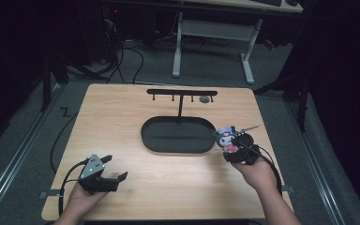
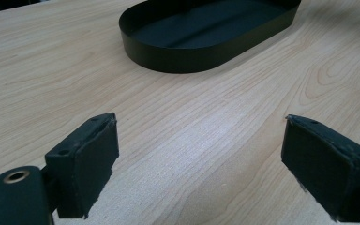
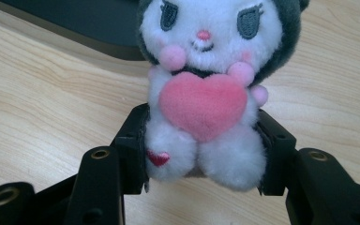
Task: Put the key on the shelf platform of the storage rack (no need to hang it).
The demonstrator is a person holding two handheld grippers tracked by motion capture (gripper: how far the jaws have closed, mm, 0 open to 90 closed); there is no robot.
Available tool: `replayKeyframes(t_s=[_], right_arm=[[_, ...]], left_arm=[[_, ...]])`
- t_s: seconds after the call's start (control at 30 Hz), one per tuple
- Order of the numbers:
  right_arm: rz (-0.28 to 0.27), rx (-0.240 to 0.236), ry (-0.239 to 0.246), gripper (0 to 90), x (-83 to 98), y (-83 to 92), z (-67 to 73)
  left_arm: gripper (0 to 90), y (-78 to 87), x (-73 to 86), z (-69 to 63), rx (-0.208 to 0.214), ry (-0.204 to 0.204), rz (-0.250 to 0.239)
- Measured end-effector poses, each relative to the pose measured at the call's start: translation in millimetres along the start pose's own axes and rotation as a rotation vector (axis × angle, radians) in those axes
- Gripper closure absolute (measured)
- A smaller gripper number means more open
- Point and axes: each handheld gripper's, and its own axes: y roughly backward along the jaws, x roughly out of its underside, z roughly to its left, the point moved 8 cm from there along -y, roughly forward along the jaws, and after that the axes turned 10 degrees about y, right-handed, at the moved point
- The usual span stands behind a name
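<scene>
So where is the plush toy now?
In the high view, the plush toy sits clamped in the right gripper, just right of the black oval tray.

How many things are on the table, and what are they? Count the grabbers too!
Plush toy: 1
Black oval tray: 1
Black hook rack: 1
Grippers: 2, the left gripper and the right gripper, which holds the toy
Total: 5

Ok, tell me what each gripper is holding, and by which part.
The right gripper is shut on the plush toy, clamping its lower body from both sides. The left gripper is open over the table and holds nothing.
</scene>
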Motion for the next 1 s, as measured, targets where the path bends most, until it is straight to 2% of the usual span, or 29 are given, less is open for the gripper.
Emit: replayKeyframes(t_s=[0.53,1.0], right_arm=[[-0.007,-0.013,0.049,48.2,-33.0,-9.1,17.7],[-0.006,-0.043,0.073,48.2,-61.2,-35.1,32.8]], left_arm=[[12.2,0.6,-0.4,-0.4,0.003,0.001,-0.004],[12.2,0.4,0.1,-0.9,0.006,0.001,0.000]])
